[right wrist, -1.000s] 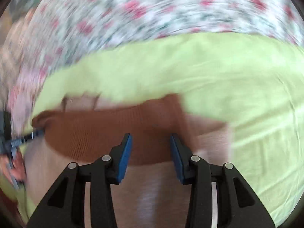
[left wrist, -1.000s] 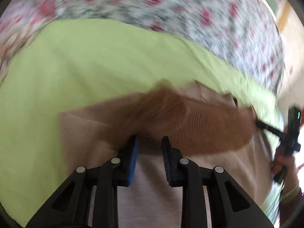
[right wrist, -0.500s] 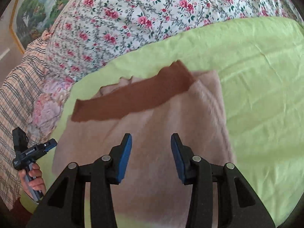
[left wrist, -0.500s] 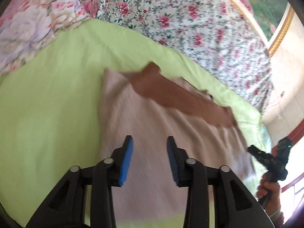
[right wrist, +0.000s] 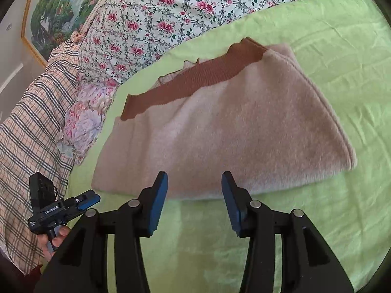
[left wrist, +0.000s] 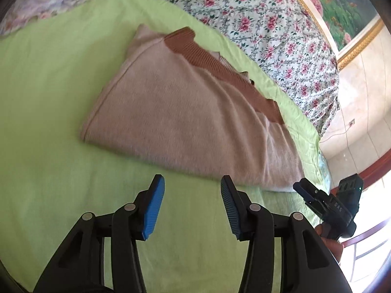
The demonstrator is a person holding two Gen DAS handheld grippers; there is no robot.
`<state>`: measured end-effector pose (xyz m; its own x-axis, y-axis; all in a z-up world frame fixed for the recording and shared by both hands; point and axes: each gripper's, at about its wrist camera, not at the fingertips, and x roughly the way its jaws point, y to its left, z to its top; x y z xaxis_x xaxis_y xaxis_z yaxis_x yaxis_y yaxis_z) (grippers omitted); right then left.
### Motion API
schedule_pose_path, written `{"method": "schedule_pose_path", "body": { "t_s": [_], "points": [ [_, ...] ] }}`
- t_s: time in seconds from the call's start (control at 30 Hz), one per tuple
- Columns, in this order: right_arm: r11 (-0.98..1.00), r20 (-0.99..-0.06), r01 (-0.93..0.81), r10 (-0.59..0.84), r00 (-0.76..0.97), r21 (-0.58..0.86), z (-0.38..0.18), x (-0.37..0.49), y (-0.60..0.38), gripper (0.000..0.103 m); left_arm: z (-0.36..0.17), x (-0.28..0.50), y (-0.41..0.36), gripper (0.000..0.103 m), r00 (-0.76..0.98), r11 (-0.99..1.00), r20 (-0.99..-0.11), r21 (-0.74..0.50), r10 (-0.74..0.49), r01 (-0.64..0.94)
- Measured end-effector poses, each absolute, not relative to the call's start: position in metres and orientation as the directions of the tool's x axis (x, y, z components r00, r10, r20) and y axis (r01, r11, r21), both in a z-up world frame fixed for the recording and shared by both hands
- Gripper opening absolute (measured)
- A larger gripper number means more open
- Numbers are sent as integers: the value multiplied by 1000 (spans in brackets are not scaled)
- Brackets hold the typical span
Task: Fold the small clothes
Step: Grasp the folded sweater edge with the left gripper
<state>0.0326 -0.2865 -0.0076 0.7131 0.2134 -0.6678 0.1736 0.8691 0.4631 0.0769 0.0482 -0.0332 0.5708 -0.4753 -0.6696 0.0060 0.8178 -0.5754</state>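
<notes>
- Sweater, pinkish-beige with a brown ribbed band along its far edge, lay folded on the green sheet in the left wrist view, towards the sheet's far side by the floral bedding.
- Left gripper hovered just short of the sweater's near edge, jaws wide apart and holding nothing; the right gripper showed near the sheet's right edge.
- Right wrist view: the sweater lay flat on the sheet.
- Right gripper hung over its near edge, spread wide and empty; the left gripper sat beside a plaid cloth, its gap unclear.

Painting cropped by frame; sweater's underlayers hidden.
</notes>
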Motion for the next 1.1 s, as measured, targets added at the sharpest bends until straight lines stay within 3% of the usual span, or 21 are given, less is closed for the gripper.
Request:
{"method": "schedule_pose_path", "body": {
  "t_s": [0.37, 0.67, 0.73, 0.8, 0.9, 1.1],
  "points": [
    [865, -679, 176, 228, 698, 471, -14, 20, -277, 52, -49, 91, 60, 64, 597, 767, -655, -633, -463, -100],
    [850, -672, 184, 238, 701, 493, -18, 24, -285, 53, -55, 142, 87, 64, 677, 724, -624, -662, -389, -194],
    [847, -671, 185, 241, 702, 498, -17, 29, -290, 53, -52, 152, 85, 55, 695, 751, -636, -626, -336, -210],
    [849, -670, 185, 237, 704, 494, -15, 34, -296, 53, -49, 161, 82, 18, 705, 775, -640, -597, -306, -206],
    [860, -668, 187, 215, 712, 475, -8, 45, -307, 53, -39, 170, 74, 9, 716, 797, -632, -576, -296, -179],
    [843, -655, 178, 243, 716, 507, 6, 76, -338, 53, 20, 169, 17, 7, 753, 866, -554, -498, -356, 43]
  ]
}}
